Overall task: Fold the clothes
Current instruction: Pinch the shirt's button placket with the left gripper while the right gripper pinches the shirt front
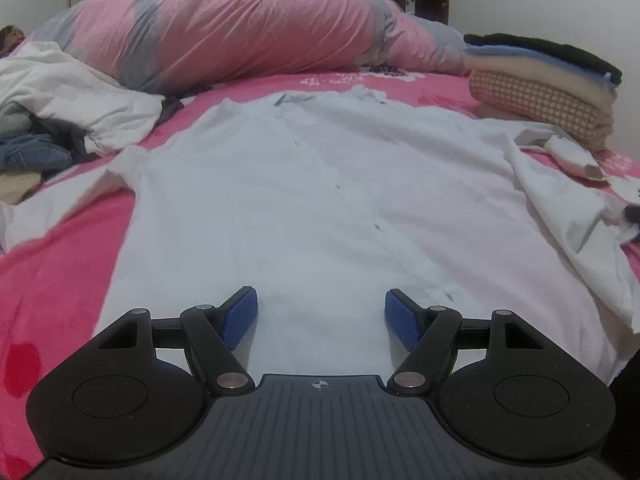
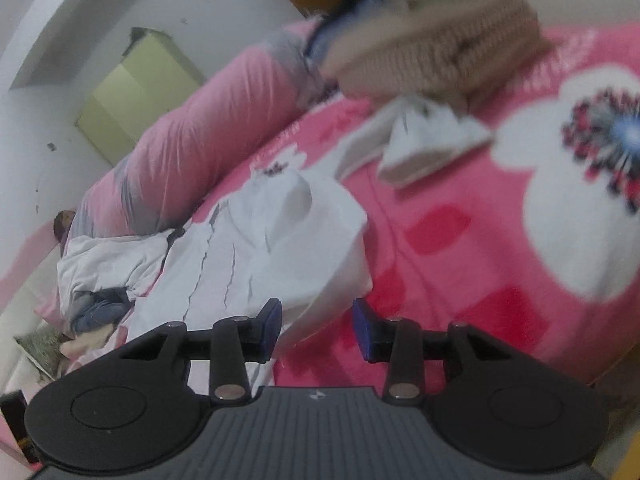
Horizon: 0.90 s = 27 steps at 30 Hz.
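A white button-up shirt [image 1: 320,200] lies spread flat, front up, on the pink bed sheet [image 1: 60,280]. My left gripper [image 1: 320,312] hovers over the shirt's lower part, open, with nothing between its blue pads. In the right wrist view, which is tilted and blurred, the shirt [image 2: 260,248] lies to the left. Its sleeve [image 2: 424,144] stretches out over the sheet toward the folded stack. My right gripper [image 2: 316,320] stands open at the shirt's side edge, pads apart and gripping nothing.
A stack of folded clothes [image 1: 540,76] sits at the far right of the bed. A rolled pink and grey duvet [image 1: 240,32] lies along the back. A heap of unfolded clothes [image 1: 60,92] fills the left side. A yellow-green cupboard [image 2: 136,96] stands by the wall.
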### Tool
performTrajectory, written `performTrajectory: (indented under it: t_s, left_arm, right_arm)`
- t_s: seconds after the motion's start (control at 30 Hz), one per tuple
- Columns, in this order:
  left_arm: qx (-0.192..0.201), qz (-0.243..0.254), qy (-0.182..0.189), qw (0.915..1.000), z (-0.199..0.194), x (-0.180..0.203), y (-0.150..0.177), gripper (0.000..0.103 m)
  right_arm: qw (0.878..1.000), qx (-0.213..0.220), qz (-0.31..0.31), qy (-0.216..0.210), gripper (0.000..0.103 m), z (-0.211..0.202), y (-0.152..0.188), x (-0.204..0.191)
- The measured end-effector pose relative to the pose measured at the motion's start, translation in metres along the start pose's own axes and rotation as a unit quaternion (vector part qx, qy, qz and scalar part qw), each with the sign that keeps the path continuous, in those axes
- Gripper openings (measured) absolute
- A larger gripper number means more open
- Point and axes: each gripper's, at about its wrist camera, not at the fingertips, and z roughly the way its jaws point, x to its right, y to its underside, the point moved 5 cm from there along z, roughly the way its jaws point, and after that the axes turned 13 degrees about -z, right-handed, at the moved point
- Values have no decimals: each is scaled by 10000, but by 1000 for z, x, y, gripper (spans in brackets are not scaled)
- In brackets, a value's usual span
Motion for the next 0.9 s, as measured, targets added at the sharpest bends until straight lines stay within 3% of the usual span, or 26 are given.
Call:
performTrajectory:
  t_s: [0.03, 0.07, 0.13, 0.27, 0.4, 0.53, 0.63, 0.7, 0.83, 0.9]
  left_arm:
    - [36, -9, 30, 10000, -3, 1, -3, 71]
    - [50, -41, 104, 9999, -5, 3, -8, 71]
    - [-21, -188, 357, 9992, -6, 8, -21, 71]
    - [-167, -733, 1011, 9920, -5, 20, -57, 71]
    - [-222, -1222, 1590, 9794, -9, 25, -89, 72]
    - [-698, -2000, 2137, 9537, -1, 13, -99, 76]
    - [-1151, -2480, 2278, 9345, 17, 2, -91, 76]
    - [-1471, -2677, 2346, 9229, 30, -1, -80, 76]
    - [-2258, -3198, 2540, 8845, 58, -3, -51, 72]
    - [-2465, -3350, 2640, 8703, 66, -1, -45, 68]
  right_arm:
    - [9999, -67, 7, 95, 28, 7, 1, 1]
    - [9997, -70, -50, 224, 11, 11, 0, 1]
    - [9995, 96, -102, 287, 1, 8, -4, -1]
    - [9960, 688, -576, 20, 0, -14, -26, -27]
    - [9762, 1017, -1786, -690, 0, -26, -52, -92]
    - [9417, 605, -2998, -1403, 0, -7, -36, -157]
    - [9132, 142, -3642, -1821, 0, 13, -14, -193]
    - [9087, -179, -3692, -1942, 0, 27, 3, -204]
    - [9093, -514, -3588, -2042, 0, 37, 22, -210]
    - [9086, -591, -3578, -2074, 0, 37, 28, -212]
